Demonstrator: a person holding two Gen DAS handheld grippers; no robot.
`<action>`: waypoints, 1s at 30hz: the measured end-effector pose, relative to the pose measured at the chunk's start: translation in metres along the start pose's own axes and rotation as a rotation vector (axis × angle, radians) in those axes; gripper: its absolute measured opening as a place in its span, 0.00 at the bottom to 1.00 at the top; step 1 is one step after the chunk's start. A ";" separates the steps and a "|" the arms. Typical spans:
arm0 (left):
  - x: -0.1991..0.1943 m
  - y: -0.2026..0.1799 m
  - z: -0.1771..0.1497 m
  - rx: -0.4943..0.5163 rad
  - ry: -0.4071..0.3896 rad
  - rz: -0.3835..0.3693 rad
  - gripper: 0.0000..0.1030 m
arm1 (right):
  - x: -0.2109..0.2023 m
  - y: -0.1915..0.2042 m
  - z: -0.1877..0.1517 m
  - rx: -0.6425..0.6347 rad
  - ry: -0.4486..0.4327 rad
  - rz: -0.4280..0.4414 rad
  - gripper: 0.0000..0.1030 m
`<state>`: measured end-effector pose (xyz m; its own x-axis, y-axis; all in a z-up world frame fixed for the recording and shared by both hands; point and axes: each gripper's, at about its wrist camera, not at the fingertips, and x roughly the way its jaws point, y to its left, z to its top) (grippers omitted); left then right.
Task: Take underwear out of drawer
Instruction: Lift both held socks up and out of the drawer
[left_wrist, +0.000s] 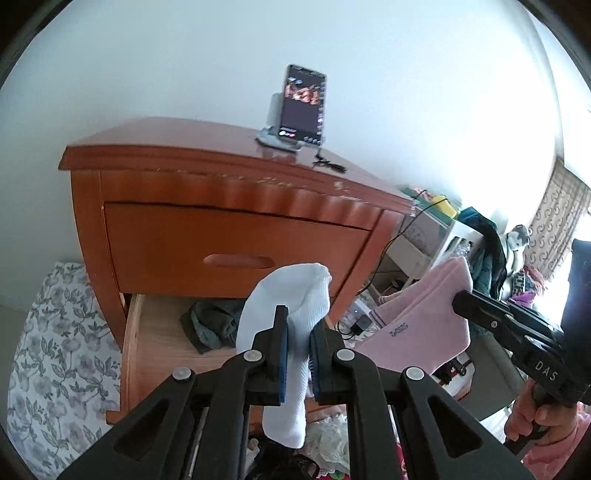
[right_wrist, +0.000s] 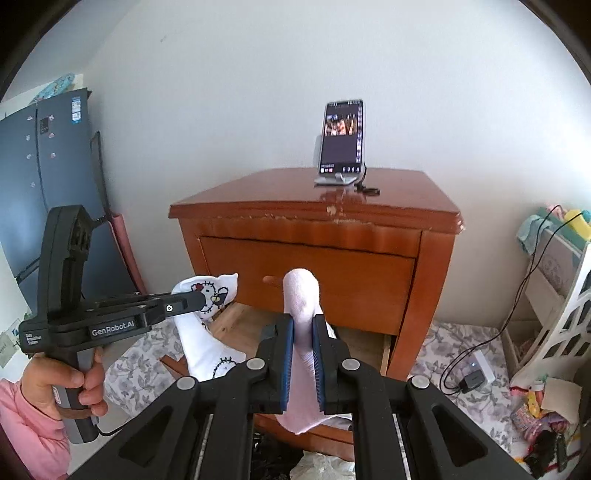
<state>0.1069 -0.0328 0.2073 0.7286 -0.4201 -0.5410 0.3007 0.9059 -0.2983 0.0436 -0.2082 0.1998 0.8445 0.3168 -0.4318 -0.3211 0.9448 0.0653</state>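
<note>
My left gripper (left_wrist: 300, 321) is shut on a white sock-like garment (left_wrist: 291, 288) and holds it up in front of the nightstand (left_wrist: 236, 236). From the right wrist view this white garment (right_wrist: 201, 350) shows a cartoon print and hangs from the left gripper (right_wrist: 199, 298). My right gripper (right_wrist: 303, 321) is shut on a pale pink garment (right_wrist: 301, 291). The pink garment (left_wrist: 424, 321) also hangs from the right gripper (left_wrist: 460, 298) at the right of the left wrist view. Below both, the lower drawer (left_wrist: 155, 332) is pulled open, with a dark green garment (left_wrist: 212, 325) inside.
The upper drawer (right_wrist: 314, 273) is shut. A phone on a stand (right_wrist: 341, 140) sits on the nightstand top. Flowered fabric (left_wrist: 55, 350) lies to the left. At the right are a charger with cable (right_wrist: 472, 380) and a cluttered shelf (right_wrist: 554, 295). A blue fridge (right_wrist: 44, 184) stands at the left.
</note>
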 end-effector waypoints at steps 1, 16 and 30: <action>-0.003 -0.003 -0.001 0.006 -0.003 -0.004 0.09 | -0.005 0.001 -0.001 -0.001 -0.007 -0.001 0.11; -0.011 -0.043 -0.026 0.081 0.061 -0.091 0.10 | -0.047 -0.005 -0.024 -0.004 -0.020 -0.011 0.11; 0.018 -0.047 -0.072 0.085 0.192 -0.127 0.10 | -0.028 -0.021 -0.073 0.021 0.116 0.010 0.11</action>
<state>0.0619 -0.0871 0.1552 0.5538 -0.5259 -0.6455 0.4385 0.8433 -0.3107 -0.0046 -0.2428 0.1450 0.7857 0.3156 -0.5320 -0.3190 0.9436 0.0886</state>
